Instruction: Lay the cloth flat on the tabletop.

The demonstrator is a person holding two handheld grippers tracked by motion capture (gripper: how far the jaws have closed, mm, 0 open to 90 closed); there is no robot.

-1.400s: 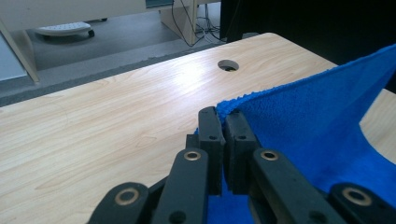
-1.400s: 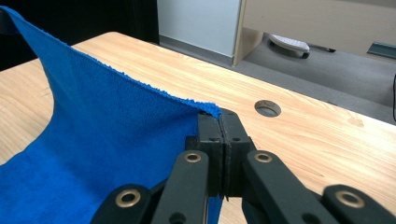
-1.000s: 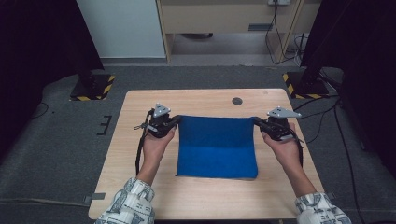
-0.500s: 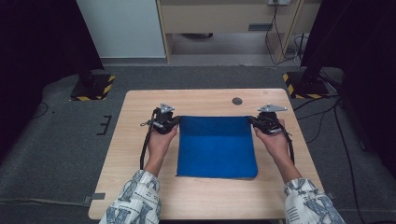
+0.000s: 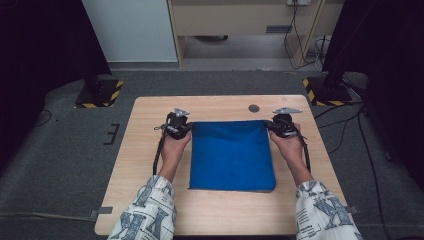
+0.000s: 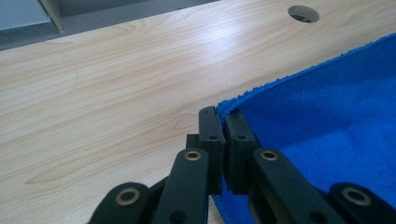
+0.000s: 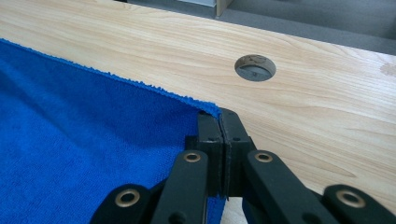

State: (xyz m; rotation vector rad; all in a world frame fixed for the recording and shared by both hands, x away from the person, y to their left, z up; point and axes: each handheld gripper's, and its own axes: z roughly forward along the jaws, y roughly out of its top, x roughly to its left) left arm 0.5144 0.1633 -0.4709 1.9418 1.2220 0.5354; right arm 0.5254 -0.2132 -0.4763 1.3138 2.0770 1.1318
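Step in hand: laying a blue cloth [image 5: 232, 155] flat on the wooden table [image 5: 150, 150], far corners pinched, near edge already resting toward the person's side; judged close to spread out.
Left gripper [image 5: 179, 126]: at the cloth's far left corner in the high view; jaws closed tight in the left gripper view [image 6: 223, 122], a fold of the blue corner nipped between the pads, with bare wood just to the left of them.
Cloth: square, smooth, centred on the table between the two hands; far edge running straight from one gripper to the other, slightly raised at the pinched corners as far as can be told.
Cable hole [image 5: 254, 108]: round, dark, in the tabletop just beyond the cloth's far edge, nearer the right side; apart from the cloth.
Right gripper [image 5: 283, 125]: at the far right corner; jaws pressed together in the right gripper view [image 7: 220, 122], corner of the cloth clamped between them.
Next move, as a judgement: lower both corners fully onto the wood, keep the far edge taut and straight, then open both pairs of jaws together and draw back without dragging the fabric.
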